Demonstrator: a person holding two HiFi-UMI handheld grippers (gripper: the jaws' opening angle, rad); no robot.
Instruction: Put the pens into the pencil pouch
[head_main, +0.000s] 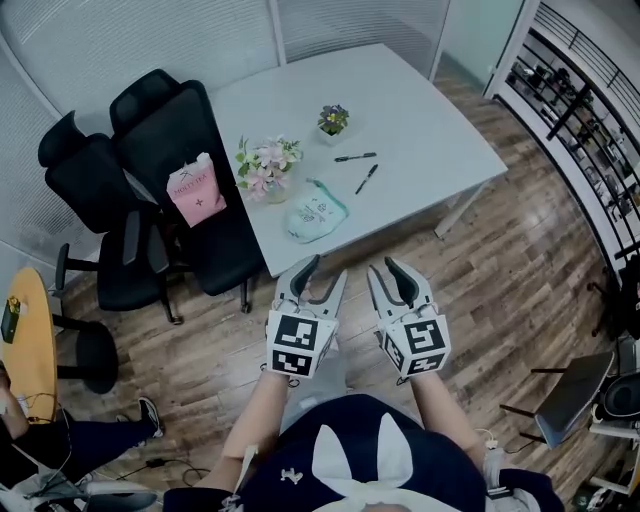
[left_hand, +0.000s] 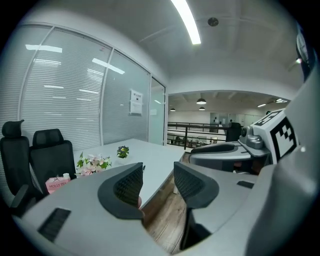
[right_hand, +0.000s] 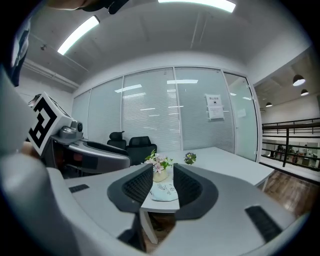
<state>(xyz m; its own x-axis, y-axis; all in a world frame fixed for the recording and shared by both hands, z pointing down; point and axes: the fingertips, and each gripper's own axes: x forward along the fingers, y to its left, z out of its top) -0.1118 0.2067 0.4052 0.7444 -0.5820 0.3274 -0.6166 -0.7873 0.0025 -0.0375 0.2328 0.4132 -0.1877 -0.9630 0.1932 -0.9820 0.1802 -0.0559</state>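
Two black pens (head_main: 355, 157) (head_main: 366, 179) lie on the pale grey table (head_main: 420, 110), right of its middle. A light teal pencil pouch (head_main: 317, 215) rests near the table's front edge; in the right gripper view the pouch (right_hand: 163, 191) shows far off between the jaws. My left gripper (head_main: 322, 278) and right gripper (head_main: 385, 272) hover side by side over the wooden floor, short of the table. Both are open, with nothing between the fingers of the left gripper (left_hand: 157, 182) or the right gripper (right_hand: 162, 187). Neither touches anything.
A vase of pink flowers (head_main: 265, 167) stands left of the pouch, and a small potted plant (head_main: 333, 120) sits farther back. Black office chairs (head_main: 170, 130) crowd the table's left side, one carrying a pink bag (head_main: 196, 190). Glass walls enclose the room.
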